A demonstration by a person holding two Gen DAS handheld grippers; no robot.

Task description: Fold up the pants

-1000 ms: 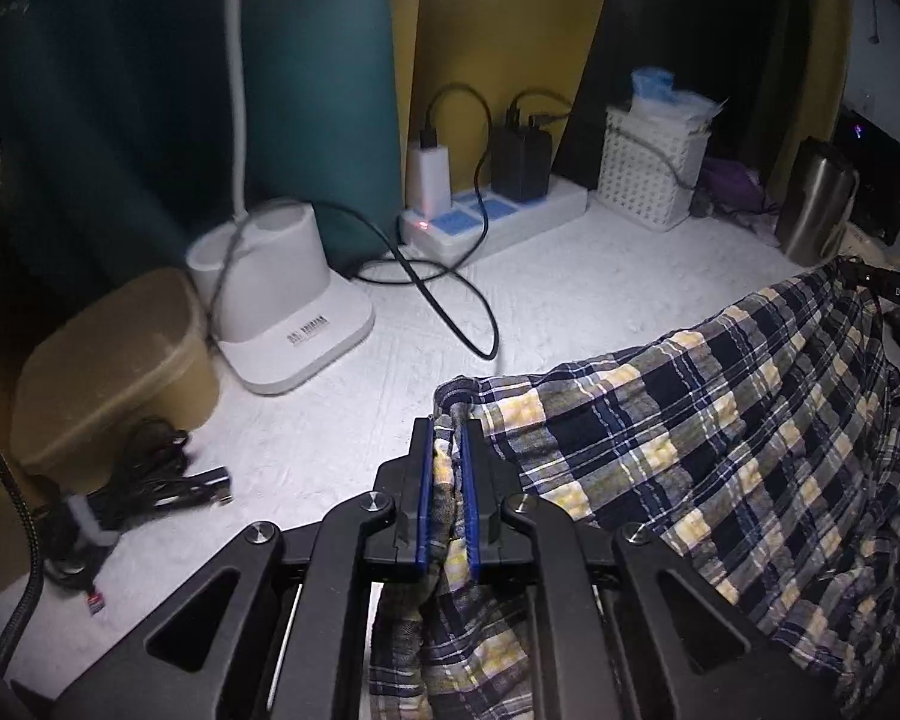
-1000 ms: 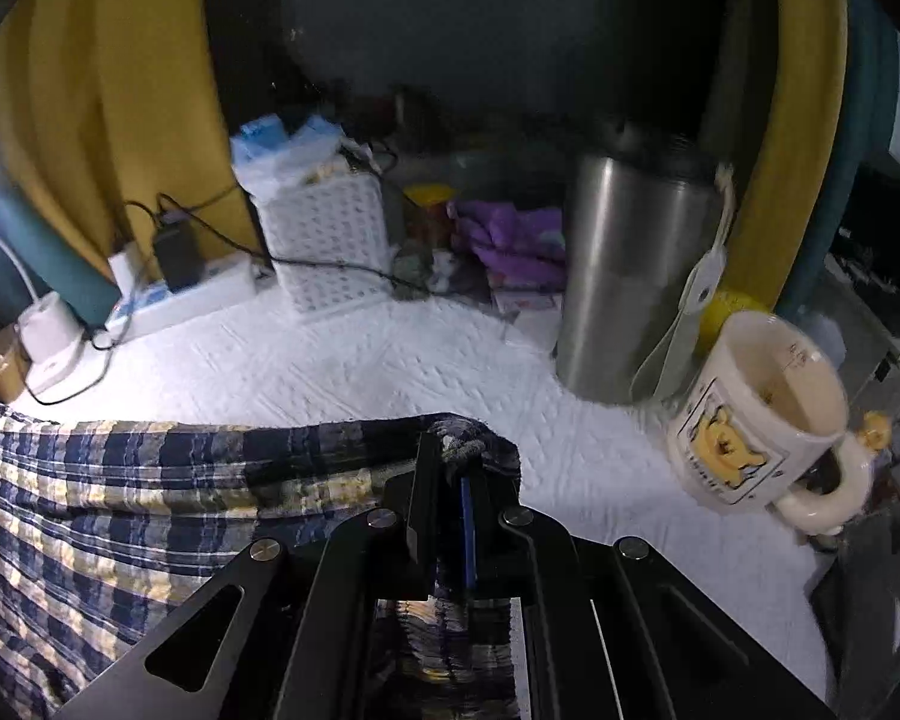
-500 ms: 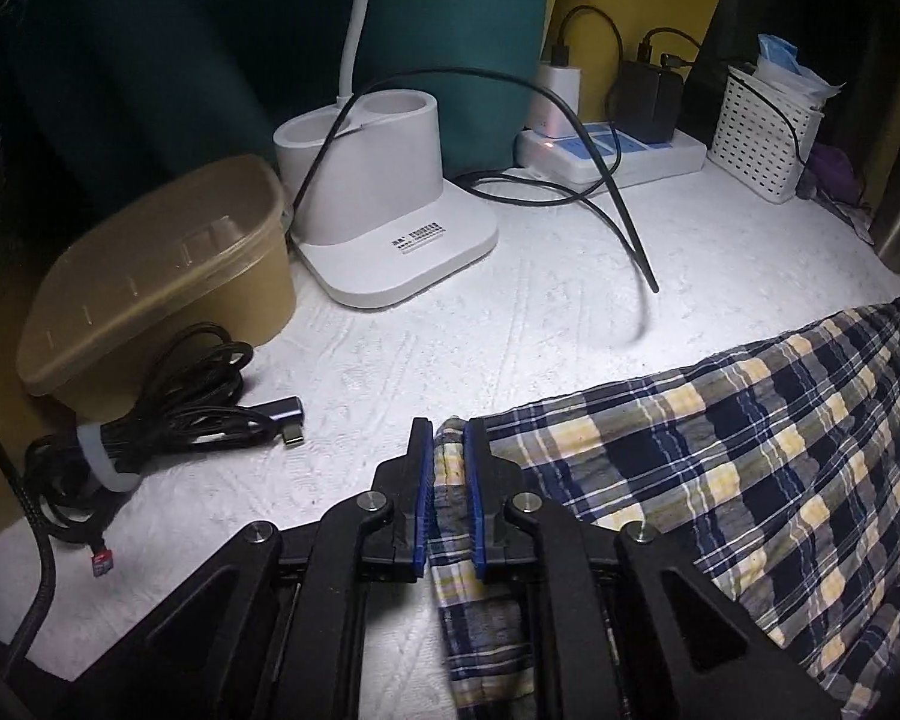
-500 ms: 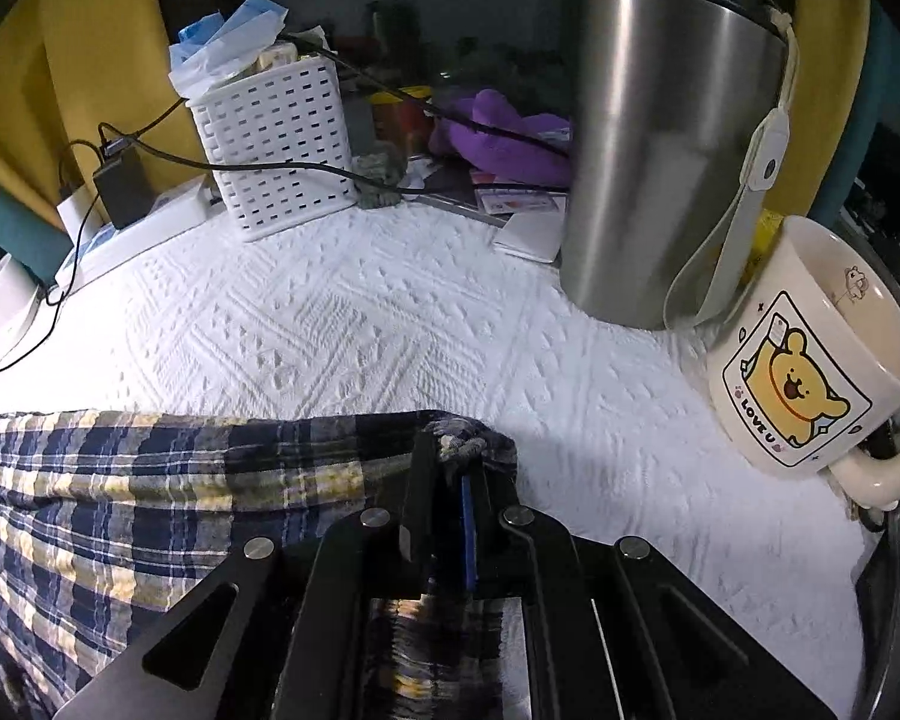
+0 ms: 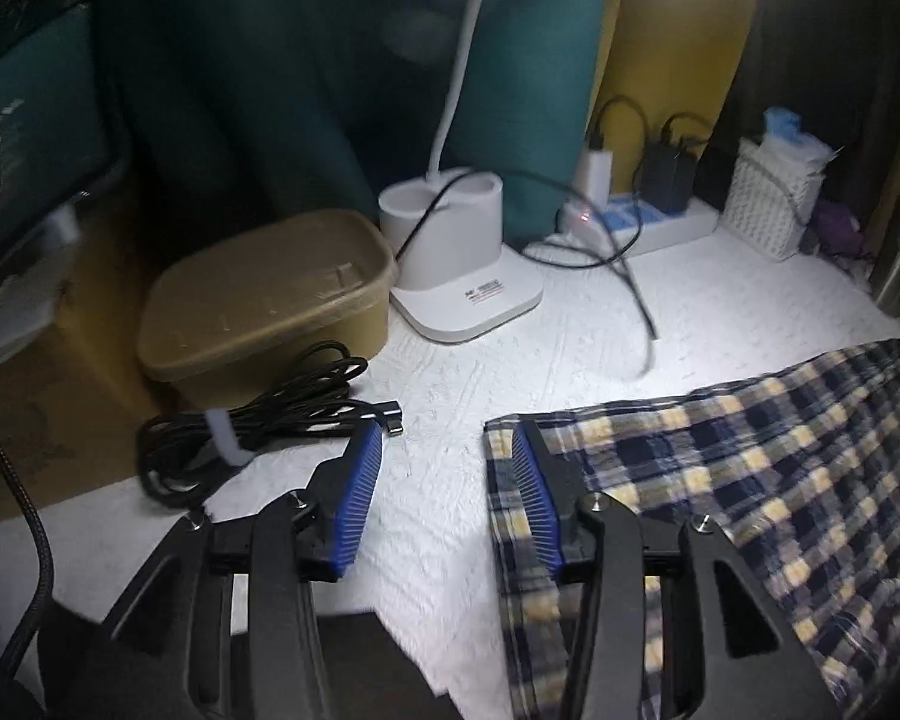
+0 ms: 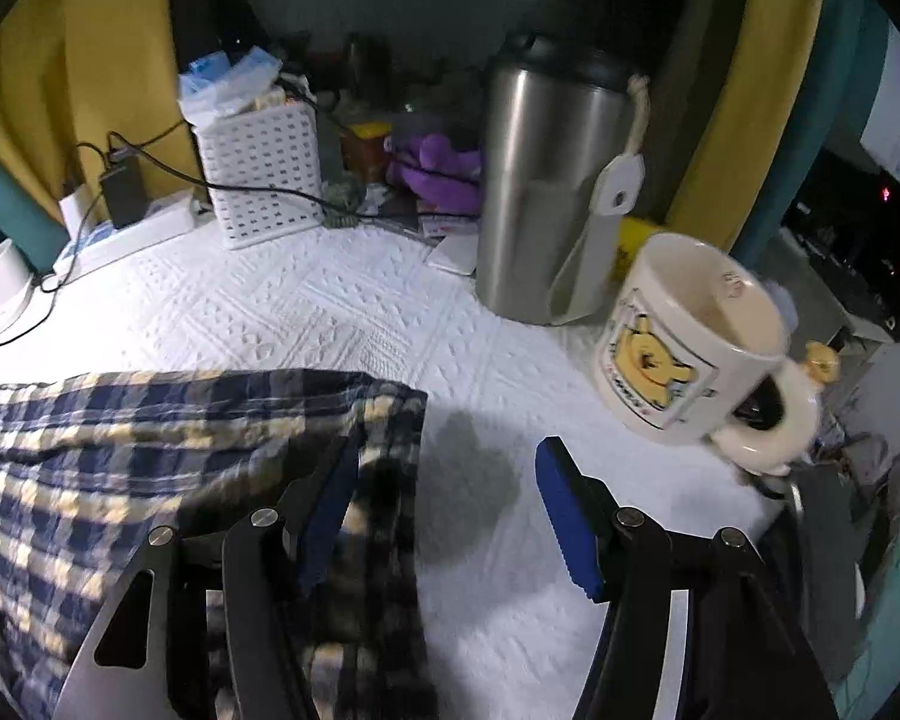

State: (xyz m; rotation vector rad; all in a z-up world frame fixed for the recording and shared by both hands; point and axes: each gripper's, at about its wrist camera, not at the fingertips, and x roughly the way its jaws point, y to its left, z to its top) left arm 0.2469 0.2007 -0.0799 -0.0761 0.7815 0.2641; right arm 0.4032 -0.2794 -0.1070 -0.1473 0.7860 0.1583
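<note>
A: Pants [image 5: 768, 468] lie flat on the white bench [image 5: 450, 372], plaid, stretched between the two claws, one corner by each

B: Are they held?

A: No. The left claw [image 5: 450, 468] has just been opening and stands spread, the cloth's edge lying against its right pad, nothing pinched. The right claw [image 6: 444, 504] has just been opening too; the pants' other corner sits by its left pad, loose

B: So which step?

A: I'd say a fold has just been laid down and let go

B: And next?

A: Probably pulling both claws clear without dragging the cloth, then taking a fresh grip for another fold. Mind the mug [image 6: 690, 342] and flask [image 6: 546, 192] near the right claw, and the cable [image 5: 252, 426] just beside the left one
</note>
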